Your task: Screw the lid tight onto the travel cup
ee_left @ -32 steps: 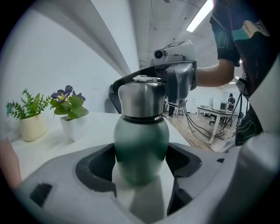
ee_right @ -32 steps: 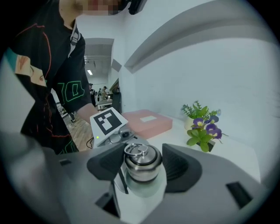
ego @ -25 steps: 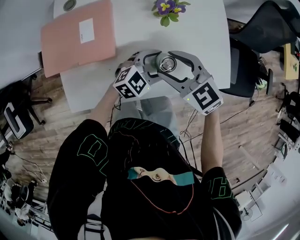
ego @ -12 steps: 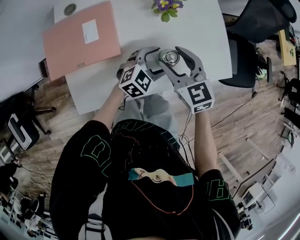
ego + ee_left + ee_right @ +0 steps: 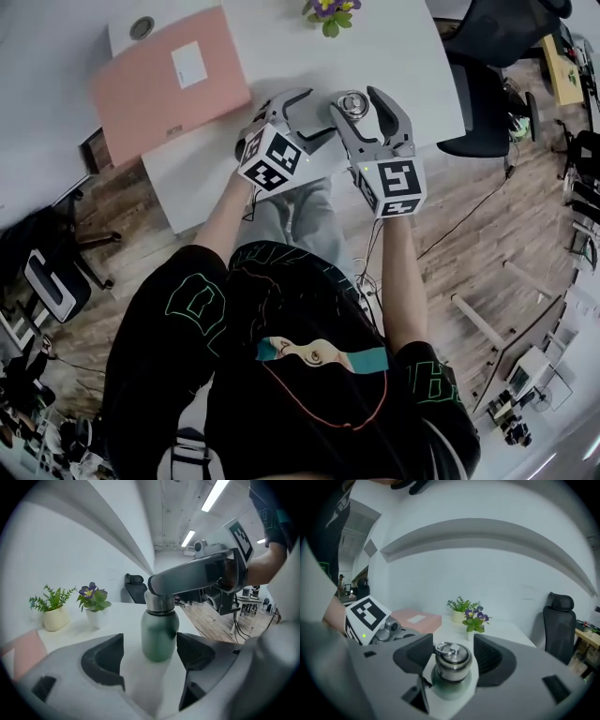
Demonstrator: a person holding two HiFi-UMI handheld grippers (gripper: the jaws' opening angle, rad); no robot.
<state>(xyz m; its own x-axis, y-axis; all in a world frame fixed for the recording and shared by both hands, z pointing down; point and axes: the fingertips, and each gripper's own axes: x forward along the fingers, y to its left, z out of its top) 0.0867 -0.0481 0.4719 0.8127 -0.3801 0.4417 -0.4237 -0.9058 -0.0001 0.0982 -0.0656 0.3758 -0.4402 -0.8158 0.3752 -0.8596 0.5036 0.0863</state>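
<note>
Gripping the lid [image 5: 450, 660] from both sides, the right gripper [image 5: 451, 654] looks clenched on it, and its 2 pads seem to touch the steel just under the ring. The travel cup [image 5: 159, 632] stands upright on the white table [image 5: 403, 56], near its front edge, with the lid sitting on its neck. The left gripper [image 5: 150, 654] is released: its 2 jaws stand apart around the green body, with the cup close to 1 pad and a clear gap at the other. I judge this to be the main risk. If the right gripper twists now, nothing holds the body, so the cup may turn together with the lid and the thread will not tighten. A sideways push could also tip the cup or slide it toward the edge.
</note>
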